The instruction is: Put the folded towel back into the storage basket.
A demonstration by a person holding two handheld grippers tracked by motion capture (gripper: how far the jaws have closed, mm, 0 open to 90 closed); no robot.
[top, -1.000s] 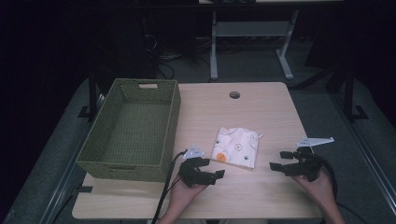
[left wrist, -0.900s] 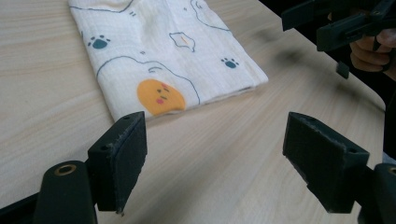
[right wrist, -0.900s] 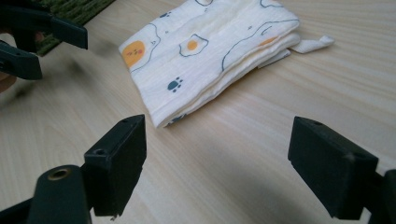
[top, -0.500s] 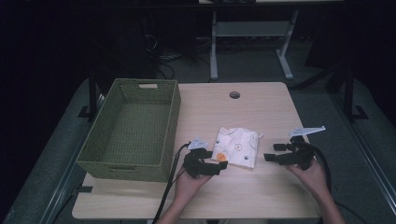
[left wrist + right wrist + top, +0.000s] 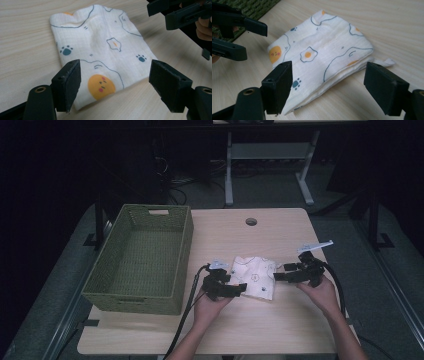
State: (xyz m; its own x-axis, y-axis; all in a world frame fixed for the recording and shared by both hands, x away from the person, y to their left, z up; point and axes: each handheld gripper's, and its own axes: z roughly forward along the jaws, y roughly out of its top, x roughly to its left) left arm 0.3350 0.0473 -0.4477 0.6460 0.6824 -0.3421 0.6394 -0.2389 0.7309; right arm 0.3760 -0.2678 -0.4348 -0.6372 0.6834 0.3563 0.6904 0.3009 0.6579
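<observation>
A folded white cloth point(image 5: 254, 277) printed with eggs and paw prints lies flat on the wooden table point(image 5: 280, 330), right of the green woven basket point(image 5: 140, 262). The left gripper point(image 5: 239, 289) and right gripper point(image 5: 278, 276) flank its near corners, jaws apart and just closing a little, the cloth's edges between the pads without being pinched

Folded cloth point(image 5: 255, 277) lies flat on the table point(image 5: 260, 330), just right of the green basket point(image 5: 140, 262). Left gripper point(image 5: 239, 289) sits at the cloth's left near corner, jaws apart and closing in. Right gripper point(image 5: 278, 273) sits at the cloth's right edge, jaws likewise apart, closing in. A round hole point(image 5: 251, 221) lies beyond the cloth.
</observation>
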